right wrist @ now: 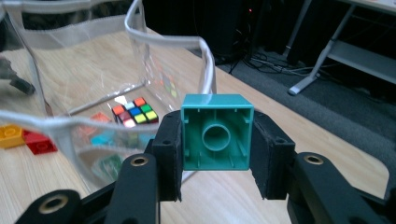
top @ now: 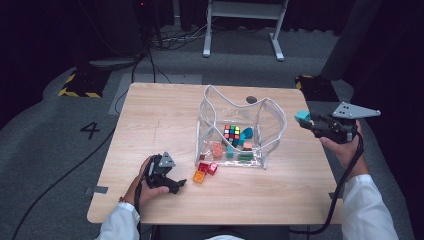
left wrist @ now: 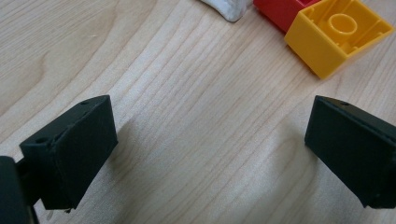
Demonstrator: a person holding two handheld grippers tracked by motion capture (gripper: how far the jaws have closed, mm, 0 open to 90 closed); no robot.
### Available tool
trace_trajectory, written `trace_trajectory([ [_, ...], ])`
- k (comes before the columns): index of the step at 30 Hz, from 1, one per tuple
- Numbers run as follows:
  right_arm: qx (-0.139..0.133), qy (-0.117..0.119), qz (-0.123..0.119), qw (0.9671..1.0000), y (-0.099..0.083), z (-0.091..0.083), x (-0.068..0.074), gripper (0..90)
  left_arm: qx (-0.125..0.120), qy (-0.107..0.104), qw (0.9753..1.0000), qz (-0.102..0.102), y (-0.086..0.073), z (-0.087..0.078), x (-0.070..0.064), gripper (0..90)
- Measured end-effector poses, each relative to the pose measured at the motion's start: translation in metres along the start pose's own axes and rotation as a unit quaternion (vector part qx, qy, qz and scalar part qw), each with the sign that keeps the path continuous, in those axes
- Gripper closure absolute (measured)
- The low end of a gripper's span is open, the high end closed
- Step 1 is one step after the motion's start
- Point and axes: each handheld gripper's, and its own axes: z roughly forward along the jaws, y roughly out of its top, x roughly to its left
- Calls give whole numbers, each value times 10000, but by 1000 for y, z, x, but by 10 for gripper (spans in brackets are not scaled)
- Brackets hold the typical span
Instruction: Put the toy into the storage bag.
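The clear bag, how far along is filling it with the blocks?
Partly done. The clear bag already holds a puzzle cube and several blocks. In hand: the right gripper is shut on a teal block, held beside the bag's rim, not yet over the opening. Left: the yellow block and red block lie outside on the table, ahead of the open left gripper.

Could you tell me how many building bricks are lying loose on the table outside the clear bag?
2: a yellow brick and a red brick touching it, both by the clear bag, near its front corner. Others may be hidden.
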Motion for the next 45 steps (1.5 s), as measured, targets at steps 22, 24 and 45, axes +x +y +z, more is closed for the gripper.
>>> trace_trajectory([
  [22, 672, 791, -820, 9912, 57, 65, 26, 591, 0, -2, 10000, -2, 0, 0, 0, 23],
  [24, 822, 913, -940, 9880, 60, 75, 32, 591, 9, 3, 10000, 1, 0, 0, 0, 21],
  [45, 2338, 1213, -1611, 9511, 66, 136, 55, 590, 27, -3, 10000, -19, 0, 0, 0, 21],
])
